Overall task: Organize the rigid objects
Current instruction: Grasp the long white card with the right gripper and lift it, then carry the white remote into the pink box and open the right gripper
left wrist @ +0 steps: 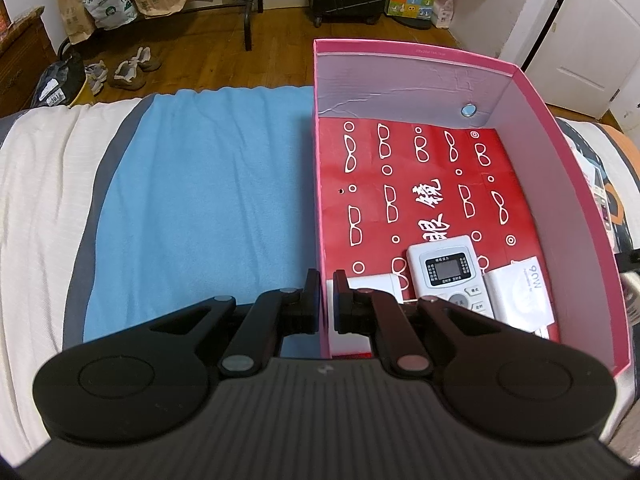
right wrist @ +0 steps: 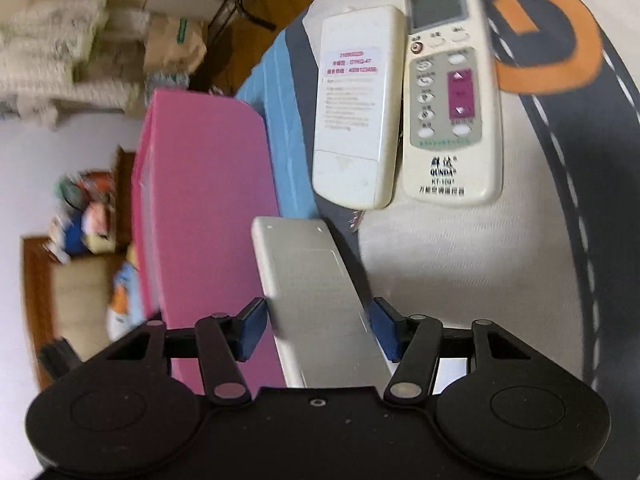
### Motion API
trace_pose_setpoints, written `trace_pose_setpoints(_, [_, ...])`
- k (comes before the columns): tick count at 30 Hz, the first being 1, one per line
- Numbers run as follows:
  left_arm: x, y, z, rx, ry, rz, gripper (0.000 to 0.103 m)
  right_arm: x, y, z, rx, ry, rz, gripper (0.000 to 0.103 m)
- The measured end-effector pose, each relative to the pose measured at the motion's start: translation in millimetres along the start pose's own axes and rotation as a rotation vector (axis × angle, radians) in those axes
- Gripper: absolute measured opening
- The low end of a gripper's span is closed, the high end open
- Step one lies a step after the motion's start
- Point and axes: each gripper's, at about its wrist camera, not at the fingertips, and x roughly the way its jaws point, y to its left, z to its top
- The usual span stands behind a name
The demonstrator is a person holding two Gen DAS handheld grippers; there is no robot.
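The left tongs [left wrist: 327, 302] are pinched onto the near left wall of the open pink cardboard box [left wrist: 560, 184], one finger outside over the blue fleece blanket [left wrist: 208, 192], the other inside. Just right of the inner finger, on the box's red glasses-printed floor, lie a white remote control with a small dark screen [left wrist: 450, 274] and, further right, a flat white packet [left wrist: 520, 294]; a white object half hidden by that finger could be another remote.

The right tongs [right wrist: 320, 326] grip a plain white remote turned back-side up [right wrist: 312, 292], held across its width between the blue pads. Ahead of them on the bedcover rest two more: a cream remote showing its label [right wrist: 354, 108] and, touching its right side, a white QUNDA remote with magenta buttons [right wrist: 450, 92]. The pink box stands left of these tongs.
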Motion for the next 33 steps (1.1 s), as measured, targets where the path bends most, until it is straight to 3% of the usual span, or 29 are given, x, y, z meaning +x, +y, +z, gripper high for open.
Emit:
trace_pose_setpoints(6, [0, 1, 0, -0.003, 0.000, -0.002, 0.006, -7, 11, -15, -0.026, -0.047, 0.012, 0.055])
trace_pose_setpoints(7, [-1, 1, 0, -0.006, 0.001, -0.004, 0.006, -8, 12, -17, -0.033, -0.059, 0.009, 0.025])
trace_pose_setpoints(8, [-1, 1, 0, -0.008, 0.001, -0.005, 0.006, -5, 13, -17, -0.038, -0.055, -0.029, 0.020])
trace_pose_setpoints(13, [0, 2, 1, -0.011, 0.001, -0.006, 0.006, 1, 13, -9, -0.068, -0.040, -0.075, 0.019])
trace_pose_setpoints(19, [0, 2, 1, -0.019, 0.002, -0.010, 0.006, 12, 29, -6, -0.127, -0.005, -0.065, 0.012])
trace_pose_setpoints(22, [1, 2, 1, -0.015, 0.001, -0.007, 0.006, 14, 37, -6, -0.181, -0.016, -0.125, 0.021])
trace_pose_setpoints(23, [1, 2, 0, -0.016, 0.001, -0.008, 0.006, 14, 40, -8, -0.215, -0.025, -0.169, 0.038])
trace_pose_setpoints(25, [1, 2, 0, -0.017, 0.002, -0.008, 0.006, 13, 50, -14, -0.324, -0.064, -0.281, 0.051])
trace_pose_setpoints(27, [1, 1, 0, -0.017, 0.003, -0.007, 0.006, 16, 61, -24, -0.430, -0.076, -0.349, 0.052])
trace_pose_setpoints(31, [1, 0, 0, -0.017, 0.004, -0.007, 0.006, 40, 85, -40, -0.589, -0.032, -0.369, 0.058])
trace_pose_setpoints(33, [1, -1, 0, -0.018, 0.005, -0.008, 0.006, 55, 92, -49, -0.691, -0.019, -0.451, 0.065])
